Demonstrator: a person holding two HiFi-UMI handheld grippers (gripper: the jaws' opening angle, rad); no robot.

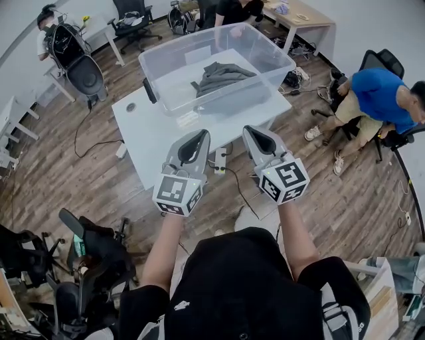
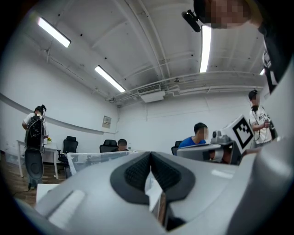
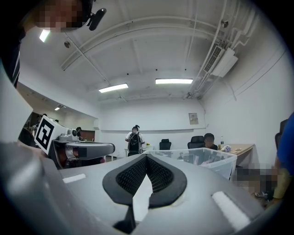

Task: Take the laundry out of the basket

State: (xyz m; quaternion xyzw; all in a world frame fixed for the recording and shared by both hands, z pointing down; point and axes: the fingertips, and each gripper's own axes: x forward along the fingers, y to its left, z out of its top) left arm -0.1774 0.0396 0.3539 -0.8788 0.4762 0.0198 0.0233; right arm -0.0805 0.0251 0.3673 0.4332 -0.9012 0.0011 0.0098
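Grippers come first, and you have two, held side by side and level on your side of the basket (image 1: 199,38). Neither has reached the table (image 1: 143,133) the basket stands on. Your left gripper (image 1: 198,135) has its jaws pressed together with nothing between them, and your right gripper (image 1: 256,131) is closed and empty in the same way.

Inside the basket lies the laundry (image 1: 222,76), a dark grey garment crumpled on the floor of the clear tub, towards its far right part. I count one piece; whether a second is folded into it cannot be told from here. There is one basket and one table beneath it.

As I read it, you are in the approach and nothing is out of the basket yet. The next move asks you to carry a gripper forward over the near rim, spread its jaws wide, tip it down into the tub and close on a raised fold of the cloth. The walls look high, so expect to lift well clear before drawing back.

Beyond the basket there are three other people: one in black (image 1: 236,10) just behind it, one in a blue shirt (image 1: 378,93) seated well to its right, and one (image 1: 50,20) standing far to its left.
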